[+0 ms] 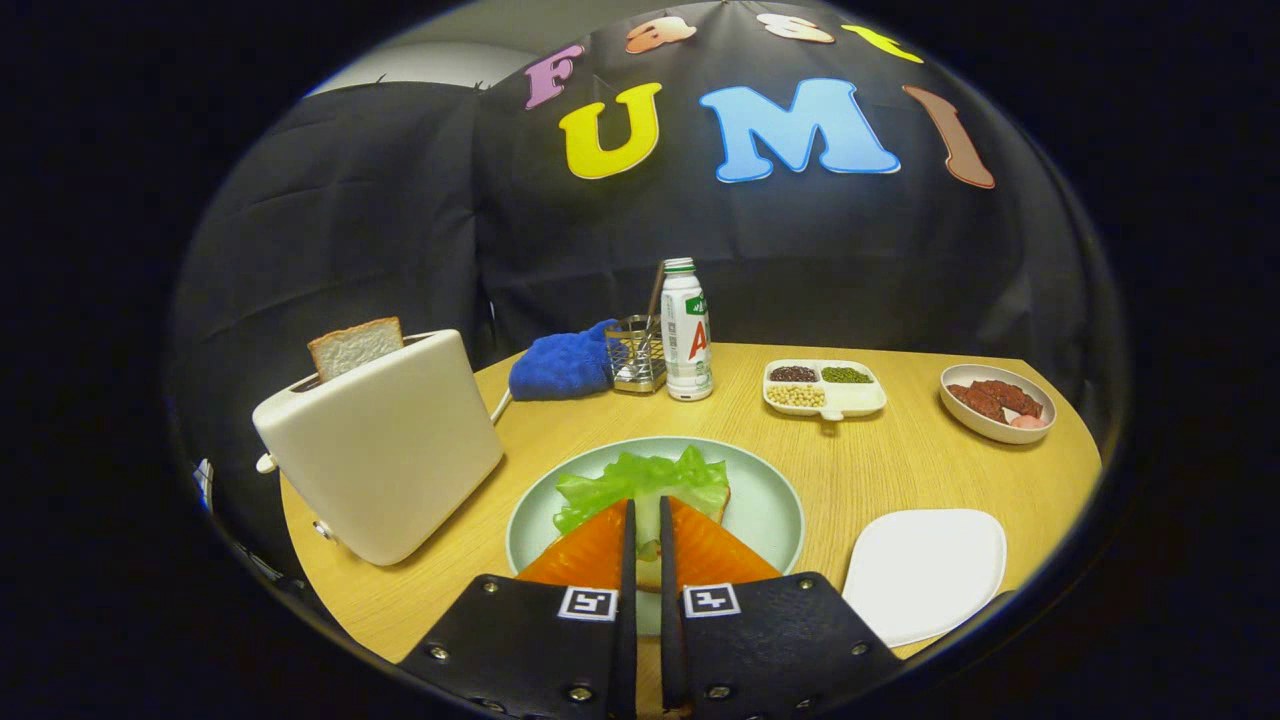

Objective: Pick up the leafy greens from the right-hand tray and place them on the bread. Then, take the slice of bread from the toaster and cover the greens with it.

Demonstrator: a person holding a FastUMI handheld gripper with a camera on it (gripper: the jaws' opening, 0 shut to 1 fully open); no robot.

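The gripper view shows the jaws almost together, with just a thin gap and nothing held between them. The gripper point(648, 525) hangs low over the green plate point(770, 500). The leafy greens point(640, 482) already lie on the bread point(722, 497) there, just past the fingertips. The white tray point(925, 572) to the right is bare. The slice of bread point(355, 346) sticks up out of the toaster point(385, 445), off to the left on the table point(920, 455), so that is the way to go.
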